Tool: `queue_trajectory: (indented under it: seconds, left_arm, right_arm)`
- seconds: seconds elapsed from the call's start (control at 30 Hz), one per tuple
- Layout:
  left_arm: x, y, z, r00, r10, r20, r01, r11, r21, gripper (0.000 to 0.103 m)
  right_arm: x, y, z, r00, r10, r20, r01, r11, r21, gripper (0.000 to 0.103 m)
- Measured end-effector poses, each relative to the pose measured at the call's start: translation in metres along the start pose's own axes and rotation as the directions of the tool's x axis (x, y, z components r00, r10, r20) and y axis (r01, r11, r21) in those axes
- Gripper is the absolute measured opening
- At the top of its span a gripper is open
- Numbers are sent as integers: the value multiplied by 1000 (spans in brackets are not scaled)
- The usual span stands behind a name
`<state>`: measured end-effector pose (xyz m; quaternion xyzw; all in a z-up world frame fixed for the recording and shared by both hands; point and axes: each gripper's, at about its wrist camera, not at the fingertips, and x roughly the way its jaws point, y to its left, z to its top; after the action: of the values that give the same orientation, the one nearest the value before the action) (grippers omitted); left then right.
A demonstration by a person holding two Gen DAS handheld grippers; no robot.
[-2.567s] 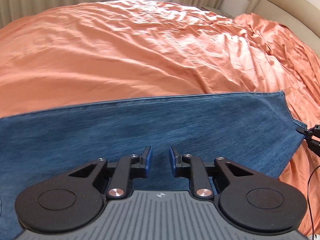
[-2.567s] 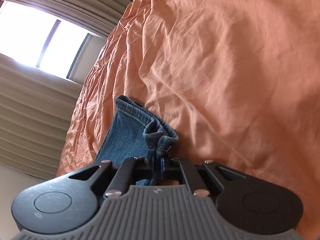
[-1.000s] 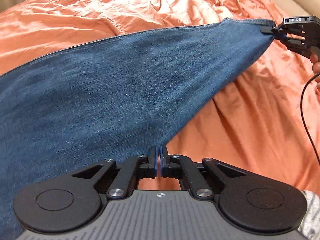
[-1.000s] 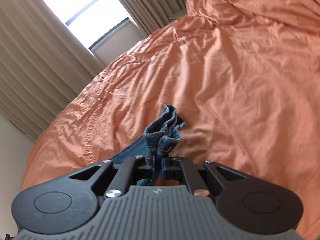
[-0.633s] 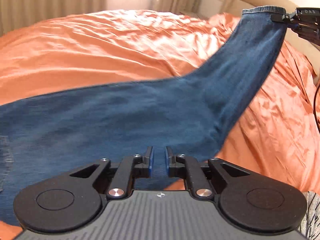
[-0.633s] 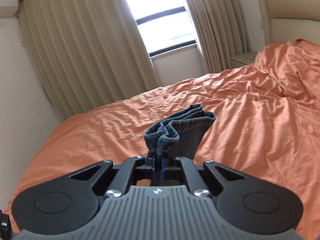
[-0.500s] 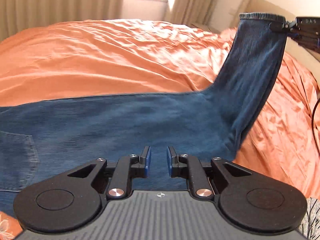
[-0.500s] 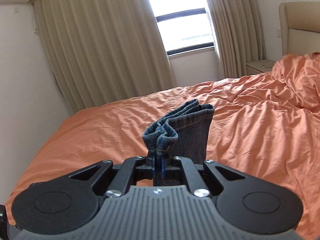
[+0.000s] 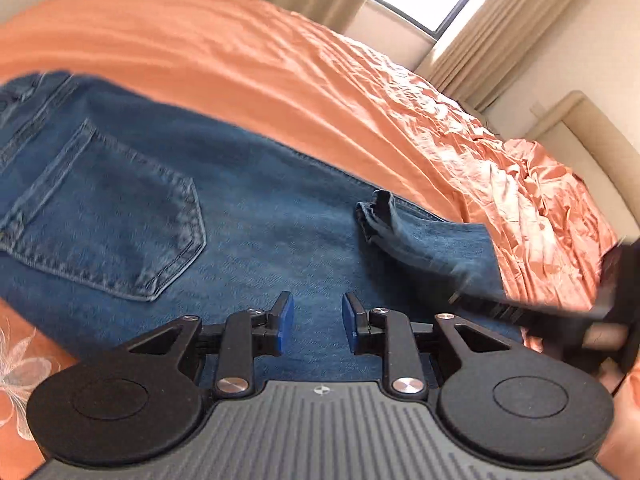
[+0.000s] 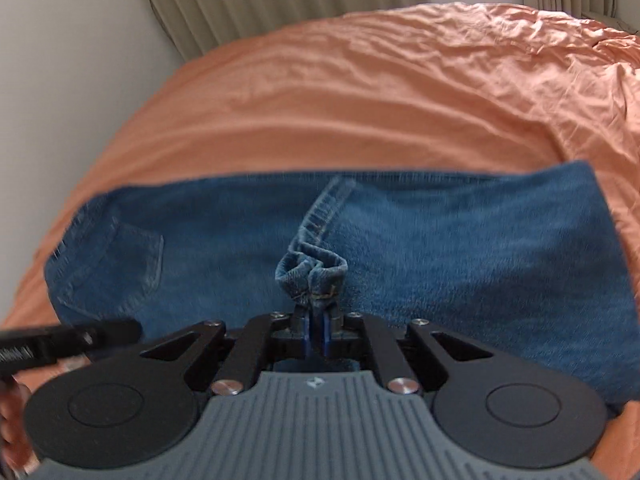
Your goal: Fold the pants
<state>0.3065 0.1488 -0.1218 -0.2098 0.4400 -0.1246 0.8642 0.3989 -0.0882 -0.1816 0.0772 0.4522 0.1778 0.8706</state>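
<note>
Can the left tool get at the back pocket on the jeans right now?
Probably yes. The left tool is open and holds nothing, and the back pocket lies face-up on the jeans ahead to its left, uncovered. The right tool pinches the hem elsewhere.

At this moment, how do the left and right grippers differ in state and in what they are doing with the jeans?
The left gripper is open, its blue pads apart and holding nothing; the right gripper is shut on the hem of the jeans. The left gripper hovers over flat denim beside the back pocket; the right gripper carries a bunched hem over the thigh area. Both point at the same jeans on the orange bedspread.
</note>
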Motion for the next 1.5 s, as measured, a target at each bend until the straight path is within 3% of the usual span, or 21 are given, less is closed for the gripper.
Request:
queue_trajectory:
  seconds: [0.07, 0.13, 0.27, 0.4, 0.47, 0.57, 0.87, 0.93, 1.0, 1.07, 1.17, 1.3, 1.5]
  left_arm:
    - [2, 13, -1, 999, -37, -16, 36, 998, -55, 30]
    - [7, 18, 2, 997, -71, -25, 68, 993, -100, 43]
    - [26, 13, 13, 990, -136, -32, 131, 981, -142, 47]
    - [50, -2, 25, 985, -173, -11, 170, 977, -130, 52]
    - [66, -9, 32, 982, -188, 7, 187, 975, -121, 53]
    - [94, -13, 38, 983, -184, 18, 185, 976, -111, 55]
    - [152, -21, 46, 984, -176, -12, 175, 982, -71, 54]
    - [151, -25, 48, 990, -142, 1, 141, 989, -48, 20]
    - [136, -38, 48, 990, -126, 68, 124, 992, 32, 10]
    - [115, -57, 49, 980, -156, 124, 142, 983, 116, 8]
    - [93, -77, 53, 974, -132, 186, 94, 975, 202, 8]
    - [116, -71, 56, 990, -8, 142, -23, 977, 211, 8]
    - [153, -58, 47, 995, 66, 74, -80, 975, 208, 8]
  right_arm:
    - [15, -5, -12, 1000, -6, -28, 7, 1000, 4, 6]
    - [17, -10, -11, 1000, 12, -28, -11, 1000, 25, 8]
    - [9, -17, 1, 996, 82, -39, -79, 995, 68, 37]
    - [-12, -31, 11, 994, 112, 17, -113, 992, 64, 46]
    - [-23, -44, 15, 993, 93, 68, -95, 995, 29, 51]
    - [-35, -72, 15, 992, -1, 127, 4, 1000, -26, 51]
    - [-70, -173, 12, 973, -122, 197, 116, 992, 39, 51]
    - [-75, -192, 11, 967, -149, 208, 139, 988, 62, 50]
    - [-80, -207, 10, 962, -173, 212, 160, 984, 74, 39]
    - [-79, -215, 13, 958, -192, 214, 182, 981, 65, 18]
    - [-74, -220, 22, 957, -177, 228, 171, 984, 46, 13]
    - [-50, -218, 46, 961, -151, 231, 143, 988, 53, 8]
    - [2, -220, 74, 970, -165, 179, 151, 984, 93, 3]
